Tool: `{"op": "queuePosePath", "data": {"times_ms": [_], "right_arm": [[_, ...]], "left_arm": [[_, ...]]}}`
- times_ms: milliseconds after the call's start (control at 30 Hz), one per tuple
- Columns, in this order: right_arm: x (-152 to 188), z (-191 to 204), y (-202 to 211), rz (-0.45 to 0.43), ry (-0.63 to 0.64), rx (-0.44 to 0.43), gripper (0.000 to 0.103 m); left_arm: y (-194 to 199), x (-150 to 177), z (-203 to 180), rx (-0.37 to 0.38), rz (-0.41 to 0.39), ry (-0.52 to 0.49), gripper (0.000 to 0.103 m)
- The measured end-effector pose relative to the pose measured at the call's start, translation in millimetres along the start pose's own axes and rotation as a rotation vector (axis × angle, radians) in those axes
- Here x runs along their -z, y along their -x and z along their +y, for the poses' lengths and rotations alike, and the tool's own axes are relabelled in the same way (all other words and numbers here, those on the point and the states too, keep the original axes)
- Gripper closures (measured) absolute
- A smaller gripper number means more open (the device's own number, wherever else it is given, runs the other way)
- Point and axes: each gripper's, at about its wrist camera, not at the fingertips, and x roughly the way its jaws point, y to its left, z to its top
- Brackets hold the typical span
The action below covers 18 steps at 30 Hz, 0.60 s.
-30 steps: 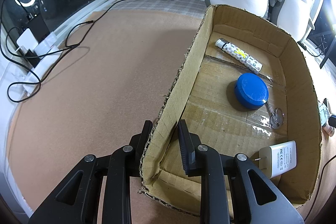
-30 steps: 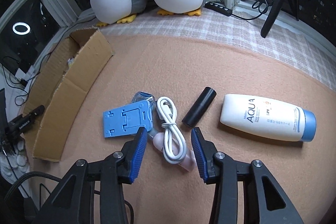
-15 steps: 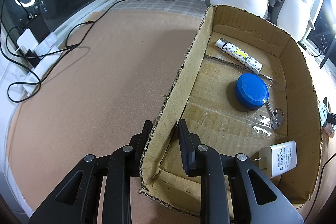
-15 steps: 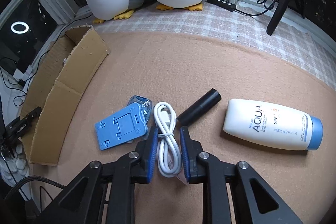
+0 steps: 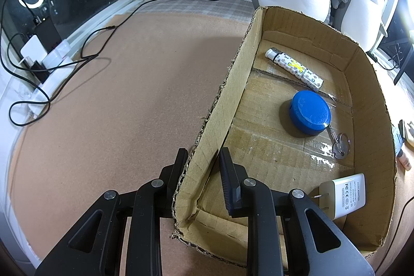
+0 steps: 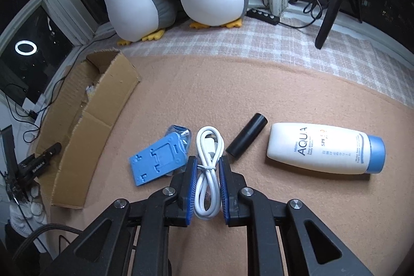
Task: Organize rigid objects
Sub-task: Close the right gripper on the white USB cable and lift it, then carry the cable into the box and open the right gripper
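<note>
Cable, light and floppy, is pinched mid-bundle by the right gripper; left gripper clamps the box wall.

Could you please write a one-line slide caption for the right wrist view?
Right tool closed on a coiled white cable, beside a blue stand, black tube and lotion bottle.

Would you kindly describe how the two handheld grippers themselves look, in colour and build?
Both are black plastic frames with triangular cut-outs and silver round bolts. The left gripper has black ribbed finger pads; the right gripper has blue ribbed pads. No sleeve or hand shows.
</note>
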Motion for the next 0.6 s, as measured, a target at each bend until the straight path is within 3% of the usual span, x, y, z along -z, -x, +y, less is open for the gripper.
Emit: {"op": "queuePosePath", "data": {"times_ms": [300,600], "right_arm": [[-11,51,26,-0.075,0.055,-0.068,0.088],[-21,112,25,-0.092,0.136,-0.133,0.088]], "left_arm": [[0,0,1,0.000,0.001,0.002,0.080],[0,0,0,0.000,0.000,0.002,0.081]]}}
